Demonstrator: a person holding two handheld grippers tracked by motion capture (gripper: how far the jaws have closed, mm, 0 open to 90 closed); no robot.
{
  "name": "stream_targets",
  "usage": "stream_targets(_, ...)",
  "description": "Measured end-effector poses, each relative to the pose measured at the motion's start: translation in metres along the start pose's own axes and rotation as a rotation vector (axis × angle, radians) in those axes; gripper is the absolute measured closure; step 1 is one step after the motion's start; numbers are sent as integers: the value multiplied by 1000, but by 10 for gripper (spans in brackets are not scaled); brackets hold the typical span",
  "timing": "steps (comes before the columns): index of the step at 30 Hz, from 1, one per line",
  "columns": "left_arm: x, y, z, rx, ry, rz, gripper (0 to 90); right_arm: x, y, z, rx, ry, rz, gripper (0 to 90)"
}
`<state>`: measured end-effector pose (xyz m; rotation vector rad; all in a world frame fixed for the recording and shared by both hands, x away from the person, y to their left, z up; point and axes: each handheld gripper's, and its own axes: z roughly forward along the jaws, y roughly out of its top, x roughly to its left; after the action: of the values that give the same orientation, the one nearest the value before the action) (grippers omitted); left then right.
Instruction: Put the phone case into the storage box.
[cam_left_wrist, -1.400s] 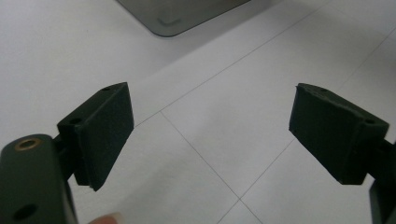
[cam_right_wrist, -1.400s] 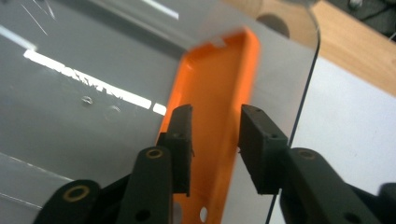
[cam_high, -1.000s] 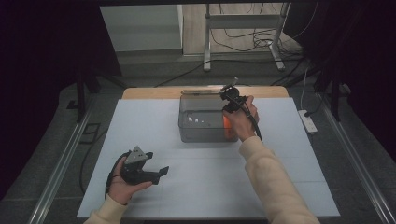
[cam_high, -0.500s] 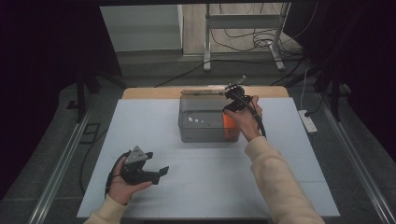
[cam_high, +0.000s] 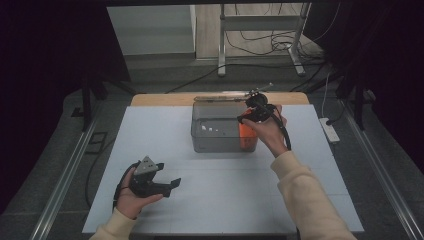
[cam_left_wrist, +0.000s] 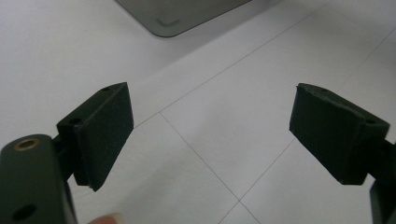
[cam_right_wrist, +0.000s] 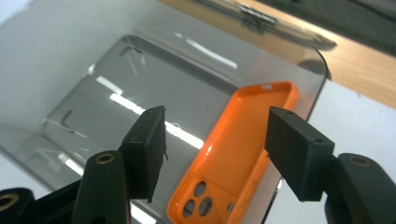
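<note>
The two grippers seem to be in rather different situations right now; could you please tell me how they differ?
The right gripper is raised over the clear bin, with the orange phone case beyond its fingers; its fingers have just been opening and press on nothing. The left gripper sits low at the near left of the white table, over bare surface and apart from the bin. Both are open and empty.

In the right gripper view we lose the lower end of the orange case (cam_right_wrist: 233, 154) at the bottom edge. From above, the hand (cam_high: 265, 131) hides most of the case in the bin (cam_high: 215, 131). The white specks in the bin are too small to tell.
</note>
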<state>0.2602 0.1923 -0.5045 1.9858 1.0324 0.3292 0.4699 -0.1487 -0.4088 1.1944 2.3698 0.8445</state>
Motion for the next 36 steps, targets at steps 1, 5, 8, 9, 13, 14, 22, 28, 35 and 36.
stream_targets(1, 0, 0, -1, -2, -1, -3, 135, 1, -1, -2, -9, 10, -8, 383)
stream_targets(5, 1, -1, -3, -4, 6, -8, 135, 3, -3, -10, -38, 42, -30, 369)
stream_targets(8, 1, -2, -4, -4, 9, -11, 135, 5, -6, -17, -60, 60, -37, 363)
stream_targets(9, 1, -2, -4, -6, 9, -12, 135, 5, -7, -19, -65, 66, -37, 357)
stream_targets(13, 0, -3, -4, -4, 8, -10, 135, 9, -13, -23, -85, 87, -47, 339)
stream_targets(14, 0, -3, -4, -5, 9, -9, 135, 10, -15, -24, -89, 91, -52, 339)
stream_targets(22, 1, -3, -3, -3, 8, -10, 135, 12, -24, -31, -125, 128, -68, 336)
stream_targets(28, 2, -3, -3, -5, 8, -13, 135, 14, -35, -39, -174, 149, -88, 339)
stream_targets(35, 2, -3, -3, -7, -2, -17, 135, 17, -52, -50, -217, 190, -103, 338)
stream_targets(36, 2, -3, -3, -11, -8, -24, 135, 17, -54, -51, -223, 196, -104, 337)
